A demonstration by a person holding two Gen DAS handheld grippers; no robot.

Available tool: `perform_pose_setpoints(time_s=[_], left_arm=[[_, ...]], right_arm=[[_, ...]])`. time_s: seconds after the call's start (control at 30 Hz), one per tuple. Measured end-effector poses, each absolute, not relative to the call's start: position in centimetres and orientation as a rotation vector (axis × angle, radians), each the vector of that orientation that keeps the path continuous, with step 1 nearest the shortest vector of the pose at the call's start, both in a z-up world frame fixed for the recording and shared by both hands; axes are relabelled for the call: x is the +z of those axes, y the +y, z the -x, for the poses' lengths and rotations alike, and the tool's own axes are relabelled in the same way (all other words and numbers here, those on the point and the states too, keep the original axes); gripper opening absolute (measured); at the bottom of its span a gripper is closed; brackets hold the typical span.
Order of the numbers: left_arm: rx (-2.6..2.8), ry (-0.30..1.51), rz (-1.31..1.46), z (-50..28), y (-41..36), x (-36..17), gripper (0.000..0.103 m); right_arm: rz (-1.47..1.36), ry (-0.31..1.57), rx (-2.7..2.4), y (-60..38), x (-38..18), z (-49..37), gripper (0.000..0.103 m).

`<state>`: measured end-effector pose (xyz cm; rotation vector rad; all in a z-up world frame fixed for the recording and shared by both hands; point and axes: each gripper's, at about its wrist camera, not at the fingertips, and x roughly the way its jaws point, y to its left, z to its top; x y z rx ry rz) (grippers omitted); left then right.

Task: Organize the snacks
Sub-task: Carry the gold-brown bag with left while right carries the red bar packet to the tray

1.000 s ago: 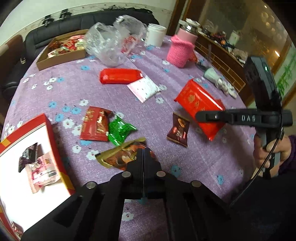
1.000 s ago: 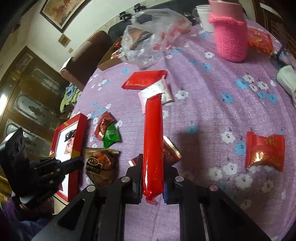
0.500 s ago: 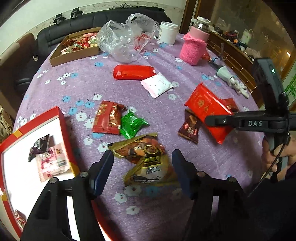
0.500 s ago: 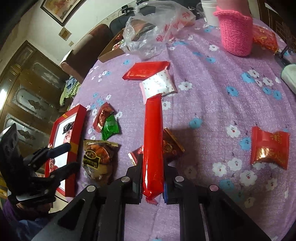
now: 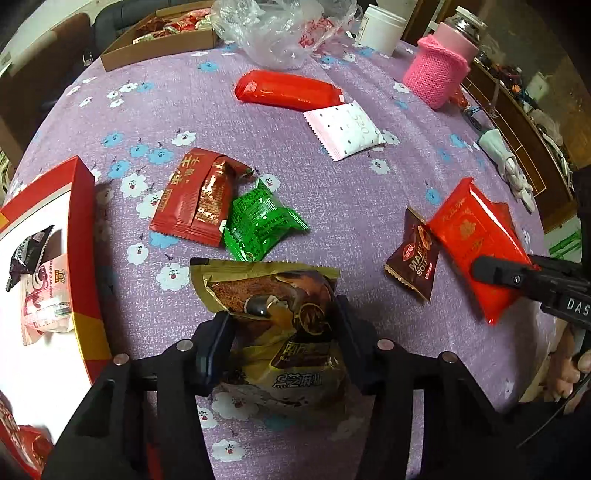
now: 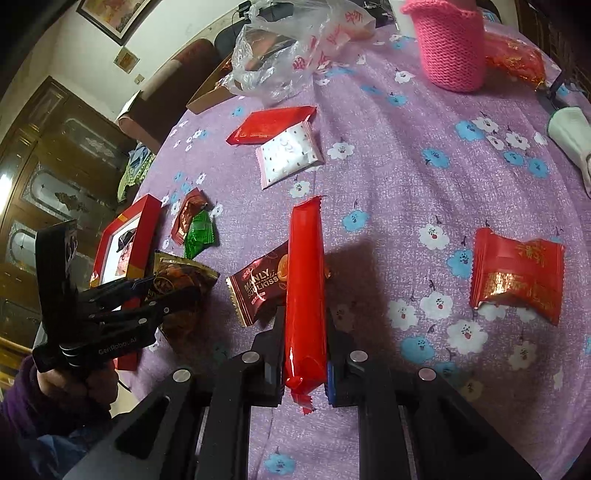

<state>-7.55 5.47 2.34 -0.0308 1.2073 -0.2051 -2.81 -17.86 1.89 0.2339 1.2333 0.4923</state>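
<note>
A gold-brown snack packet [image 5: 280, 317] lies on the purple flowered cloth, between the fingers of my left gripper [image 5: 282, 338]. Its jaws are closing, and the pads stand at the packet's two sides without clearly squeezing it. The right wrist view shows the same gripper [image 6: 173, 291] straddling that packet [image 6: 177, 273] beside the red box [image 6: 144, 221]. My right gripper [image 6: 306, 365] is shut on a long red packet [image 6: 304, 280], held just above the table. The red box [image 5: 83, 236] at the left holds a few packets.
Loose snacks lie around: a red packet [image 5: 199, 199], a green one [image 5: 258, 221], a brown Manly packet [image 5: 413, 258], a white dotted one [image 5: 345, 129], a long red one [image 5: 288, 90]. A pink knitted cup [image 5: 439, 70], a plastic bag [image 5: 273, 29] and a cardboard tray [image 5: 159, 48] stand at the back.
My left gripper went from shut to wide open, sank over the gold-brown packet, and its jaws have since narrowed around it. The right gripper and its red packet have stayed put.
</note>
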Motion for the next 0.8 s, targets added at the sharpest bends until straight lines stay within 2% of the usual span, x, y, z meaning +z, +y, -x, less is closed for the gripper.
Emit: perform_pose_setpoints(time_s=[0.13,0.37,0.8], left_arm=[[-0.203,1.173,0.045,8.5,6.1,3.2,0.042],[-0.152,1.098,0.045,10.1,8.2,6.0,0.042],[0.103,0.993,0.165,14.7,17.7,10.1,0.042]], right_arm=[[-0.216,1.228,0.514,-17.2,2.1,2.6,0.016],[-0.156,1.189,0.585,-14.3,3.2,2.6,0.015],[-0.026,1.17,0.77,-5.8,4.5,2.7,0.015]])
